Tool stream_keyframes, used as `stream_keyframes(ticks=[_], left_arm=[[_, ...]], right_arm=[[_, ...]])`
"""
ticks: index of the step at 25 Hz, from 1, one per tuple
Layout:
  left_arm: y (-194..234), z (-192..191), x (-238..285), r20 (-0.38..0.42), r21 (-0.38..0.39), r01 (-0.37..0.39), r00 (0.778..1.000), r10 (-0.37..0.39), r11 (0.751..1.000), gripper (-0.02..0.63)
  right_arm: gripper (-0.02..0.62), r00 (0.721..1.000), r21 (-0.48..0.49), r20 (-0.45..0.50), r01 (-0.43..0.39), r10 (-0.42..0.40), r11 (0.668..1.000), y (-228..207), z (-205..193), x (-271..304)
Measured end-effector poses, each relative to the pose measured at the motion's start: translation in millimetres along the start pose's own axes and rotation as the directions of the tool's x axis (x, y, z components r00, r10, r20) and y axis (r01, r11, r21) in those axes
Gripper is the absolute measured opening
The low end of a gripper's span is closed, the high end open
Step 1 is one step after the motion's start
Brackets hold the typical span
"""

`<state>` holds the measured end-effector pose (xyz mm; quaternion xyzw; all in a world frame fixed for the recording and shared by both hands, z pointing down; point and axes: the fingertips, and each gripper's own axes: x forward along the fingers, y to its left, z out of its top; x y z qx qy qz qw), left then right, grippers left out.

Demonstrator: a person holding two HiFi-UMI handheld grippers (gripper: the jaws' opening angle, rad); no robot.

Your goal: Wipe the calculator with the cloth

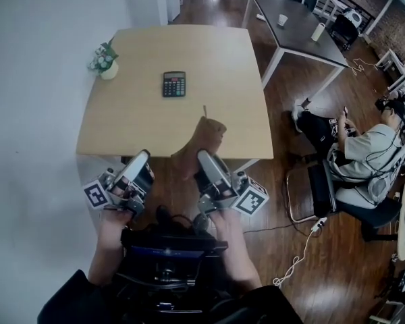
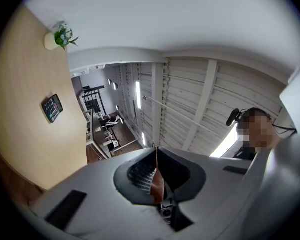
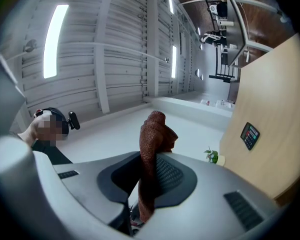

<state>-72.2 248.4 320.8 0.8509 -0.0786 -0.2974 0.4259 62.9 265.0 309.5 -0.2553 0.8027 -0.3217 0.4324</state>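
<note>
The left gripper (image 1: pixel 143 159) and the right gripper (image 1: pixel 206 159) are both clenching the brown cloth (image 1: pixel 204 140), while the calculator (image 1: pixel 174 84) is lying well apart on the table (image 1: pixel 135 117).

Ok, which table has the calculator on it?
The near, light wooden table: the calculator lies on it, with a potted plant near one corner. The dark table farther back carries no calculator.
</note>
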Motion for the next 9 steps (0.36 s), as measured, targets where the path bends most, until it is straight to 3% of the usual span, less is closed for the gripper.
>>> stream_keyframes(ticks=[9], left_arm=[[-7.7,5.6,-0.6,0.037,0.027,0.043,0.998,-0.044,0.999,0.008]], right_arm=[[0.061,1.0,0.02,-0.023,-0.002,0.003,1.0,-1.0,-10.3,4.6]])
